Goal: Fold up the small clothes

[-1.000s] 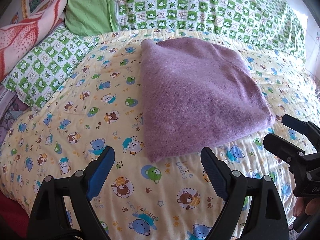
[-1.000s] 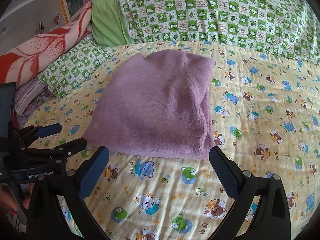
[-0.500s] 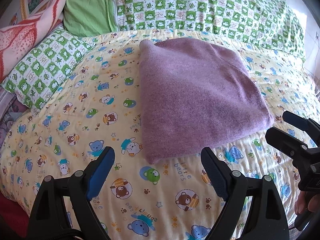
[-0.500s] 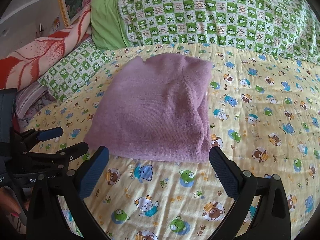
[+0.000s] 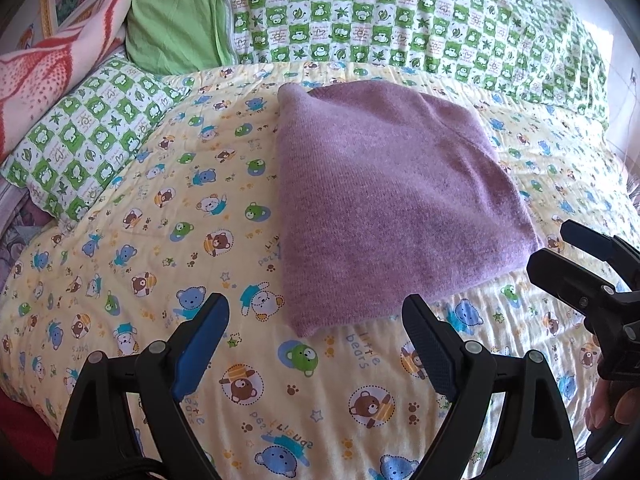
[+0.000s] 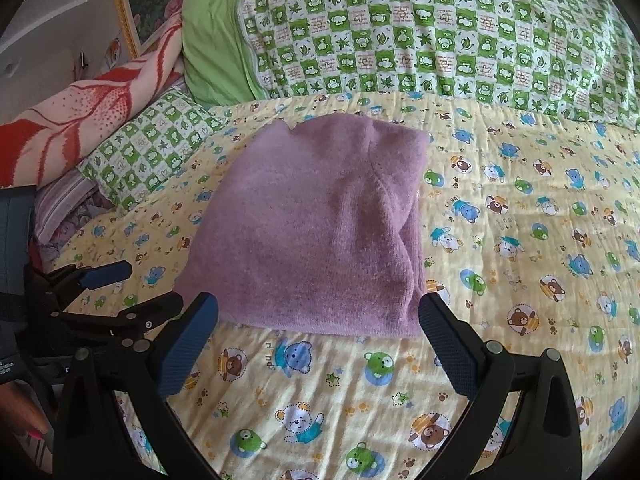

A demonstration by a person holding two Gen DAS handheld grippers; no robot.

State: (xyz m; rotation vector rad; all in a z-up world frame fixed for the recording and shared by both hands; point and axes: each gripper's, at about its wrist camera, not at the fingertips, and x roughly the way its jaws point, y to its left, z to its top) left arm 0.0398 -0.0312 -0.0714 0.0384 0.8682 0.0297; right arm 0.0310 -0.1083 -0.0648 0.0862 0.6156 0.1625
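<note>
1. Two grippers sit nearest the cameras, both spread wide with nothing between their blue pads: the left gripper (image 5: 316, 314) at 6 o'clock in its own view, and the right gripper (image 6: 318, 314) likewise in its own.
2. Each also shows in the other's view. The right one is at 3 o'clock from the left camera, cut off by the frame edge, with fingertips (image 5: 608, 404) of the person holding it just showing; the left one is at 9 o'clock from the right camera.
3. Over the last second both have drawn back slightly toward the near edge of the bed (image 5: 120, 264), and the folded sweater (image 5: 392, 204) has not been disturbed. I read that as the fold being finished or nearly so, with the hands retreating from it.
4. The purple sweater (image 6: 316, 232) lies flat at the centre of the bear-print sheet, just past both grippers and touched by neither. A seam runs down its right side.
5. Hidden: how many layers are folded under, and where the sleeves went. The far edge looks slightly notched, but the detail is unclear.
6. Farthest off, a checked pillow (image 5: 92, 140) at 9 o'clock and a green checked quilt (image 6: 440, 28) at 12 o'clock are cropped by the lens.
</note>
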